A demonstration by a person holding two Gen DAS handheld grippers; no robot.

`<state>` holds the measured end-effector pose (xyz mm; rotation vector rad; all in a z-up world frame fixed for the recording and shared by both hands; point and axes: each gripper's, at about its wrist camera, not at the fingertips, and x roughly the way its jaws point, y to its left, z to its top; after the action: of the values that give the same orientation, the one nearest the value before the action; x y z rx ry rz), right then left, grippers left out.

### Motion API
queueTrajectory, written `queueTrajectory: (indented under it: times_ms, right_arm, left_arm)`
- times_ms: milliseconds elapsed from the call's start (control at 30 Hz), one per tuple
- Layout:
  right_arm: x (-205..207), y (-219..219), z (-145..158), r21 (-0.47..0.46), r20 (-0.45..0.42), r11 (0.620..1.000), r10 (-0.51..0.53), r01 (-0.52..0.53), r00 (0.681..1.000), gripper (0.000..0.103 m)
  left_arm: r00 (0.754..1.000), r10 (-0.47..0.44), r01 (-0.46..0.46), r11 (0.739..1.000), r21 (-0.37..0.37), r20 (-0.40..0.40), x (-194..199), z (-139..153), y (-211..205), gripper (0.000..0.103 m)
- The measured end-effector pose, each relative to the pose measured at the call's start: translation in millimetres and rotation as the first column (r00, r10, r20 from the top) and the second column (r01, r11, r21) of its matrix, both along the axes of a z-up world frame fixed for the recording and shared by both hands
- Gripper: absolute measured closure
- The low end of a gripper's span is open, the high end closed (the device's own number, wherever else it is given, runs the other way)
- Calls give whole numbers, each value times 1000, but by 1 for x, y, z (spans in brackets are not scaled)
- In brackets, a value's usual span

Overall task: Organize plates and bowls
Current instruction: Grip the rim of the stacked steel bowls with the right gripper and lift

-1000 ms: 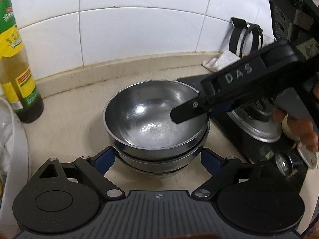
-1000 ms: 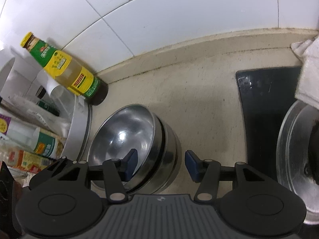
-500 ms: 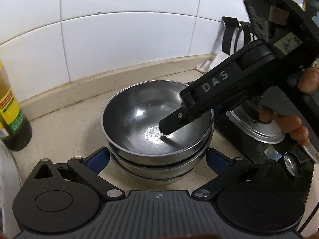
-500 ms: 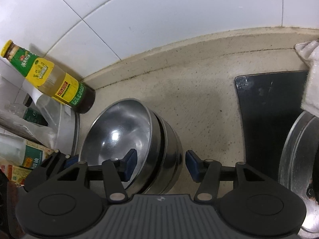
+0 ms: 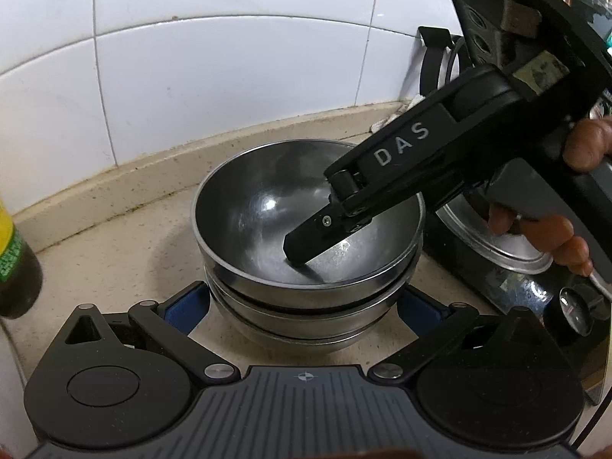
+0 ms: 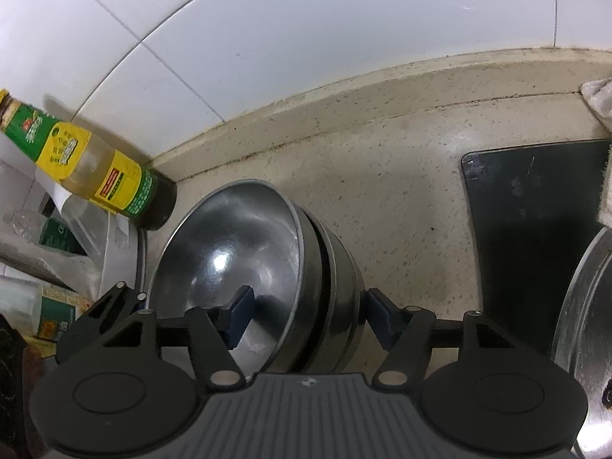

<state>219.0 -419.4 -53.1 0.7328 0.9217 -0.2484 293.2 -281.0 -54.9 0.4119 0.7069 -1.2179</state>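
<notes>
Straddling the stack of steel bowls on the tabletop, left hand-held gripper stands fully wide, pads clear, bowls at 12 o'clock w/ nothing gripped. Right hand-held gripper, jaws opening, has one finger inside the top bowl & one outside the wall at 3 o'clock, so it's nearer.

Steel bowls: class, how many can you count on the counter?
3, nested in one stack on the counter: top bowl, middle bowl, bottom bowl. More could be hidden inside the stack.
</notes>
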Motion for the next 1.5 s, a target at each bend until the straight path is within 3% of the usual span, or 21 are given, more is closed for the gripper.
queueTrajectory:
  times_ms: [367, 733, 1033, 1500]
  right_arm:
    - [9, -12, -3, 47, -9, 999, -21, 22, 1000, 36]
    - [15, -16, -2, 7, 6, 1000, -10, 10, 1000, 33]
    - [12, -27, -5, 29, 29, 999, -12, 12, 999, 42]
    - [17, -37, -9, 66, 43, 997, -36, 33, 998, 41]
  left_arm:
    - [999, -3, 3, 1000, 2, -46, 14, -4, -8, 0]
    - [995, 30, -30, 1000, 2, -91, 16, -11, -10, 0]
    - [993, 44, -43, 999, 6, -113, 22, -11, -10, 0]
    - [995, 21, -23, 999, -22, -97, 31, -16, -10, 0]
